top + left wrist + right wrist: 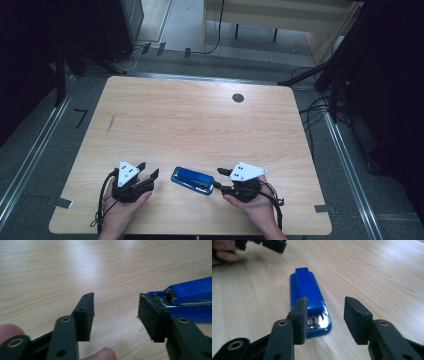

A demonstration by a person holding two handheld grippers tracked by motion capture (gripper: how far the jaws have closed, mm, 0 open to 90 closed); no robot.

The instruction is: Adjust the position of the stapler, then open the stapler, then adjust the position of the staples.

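A blue stapler (pixel 192 180) lies flat on the wooden table (pixel 200 120) near the front edge, between my two grippers. My left gripper (pixel 148 169) stands open just left of it, with nothing between the pads; in the left gripper view (pixel 116 307) the stapler (pixel 192 297) lies beyond the right-hand jaw. My right gripper (pixel 219 180) is open at the stapler's right end. In the right gripper view (pixel 325 310) the stapler's metal-tipped end (pixel 305 287) sits behind the left-hand jaw, and no pad presses on it. The left gripper (pixel 272 245) shows at the top left.
A small dark round inset (pixel 238 98) sits in the table near its far right. Bare wood stretches across the middle and far side. Beyond the table are a grey floor, cables (pixel 315 107) and another desk (pixel 280 20).
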